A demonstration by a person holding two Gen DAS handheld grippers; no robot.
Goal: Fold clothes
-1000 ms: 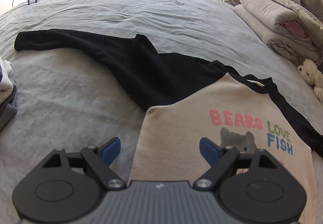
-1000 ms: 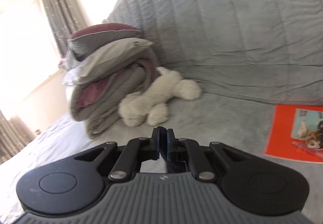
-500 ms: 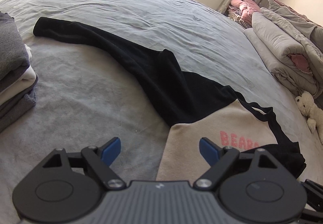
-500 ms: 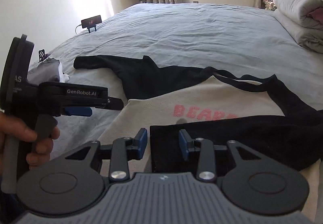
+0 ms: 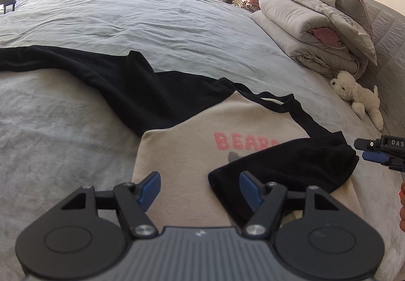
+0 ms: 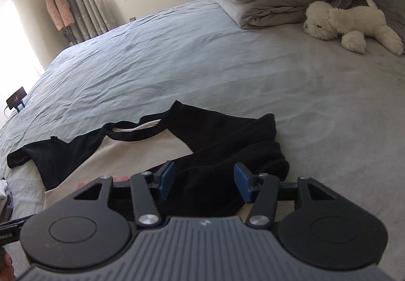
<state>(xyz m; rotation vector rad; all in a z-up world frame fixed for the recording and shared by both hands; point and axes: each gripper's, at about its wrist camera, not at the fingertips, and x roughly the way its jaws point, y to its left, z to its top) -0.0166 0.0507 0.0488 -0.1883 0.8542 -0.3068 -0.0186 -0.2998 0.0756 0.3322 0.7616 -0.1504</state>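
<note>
Where sleeve [image 5: 286, 164] overlaps shirt [image 5: 192, 152], pink "BEAR" lettering [image 5: 244, 142].

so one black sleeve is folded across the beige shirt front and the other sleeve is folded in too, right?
Not quite. The right sleeve is folded across the shirt front, but the other sleeve lies stretched out flat on the bed, unfolded. The left wrist view shows it.

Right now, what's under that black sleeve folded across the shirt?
The black sleeve lies on the shirt's beige front, over its lettering: only "BEAR" shows. The rest of the print is covered.
</note>
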